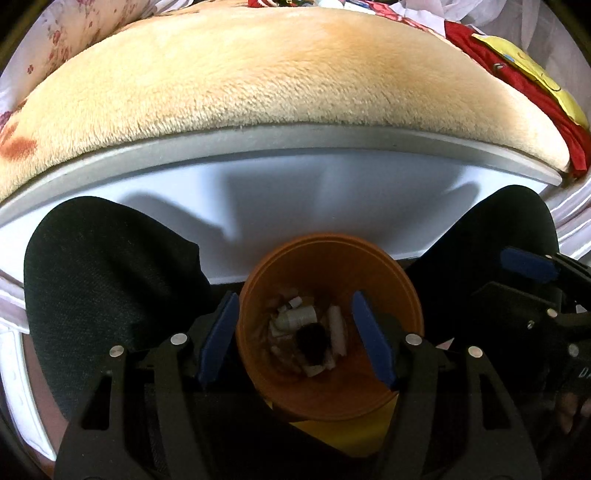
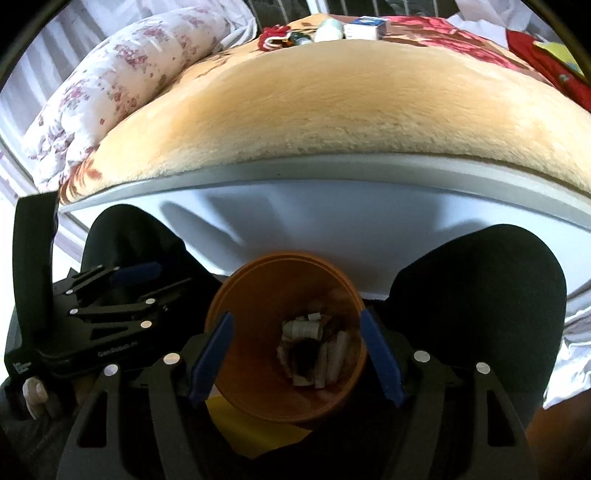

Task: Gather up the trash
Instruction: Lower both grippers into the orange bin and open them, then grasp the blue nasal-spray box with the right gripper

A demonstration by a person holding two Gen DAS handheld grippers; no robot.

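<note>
An orange bin stands on the floor between the person's knees, below the bed edge. It holds several pale paper scraps and a dark lump. My left gripper hangs open and empty over the bin's mouth, one blue pad on each side. My right gripper is open and empty over the same bin, where the scraps also show. Each gripper shows at the side in the other's view: the right one and the left one.
A beige plush blanket covers the bed above a white frame. At the far bed edge lie a box, a roll and small items. A floral pillow lies left; red and yellow cloth right. Black-clad knees flank the bin.
</note>
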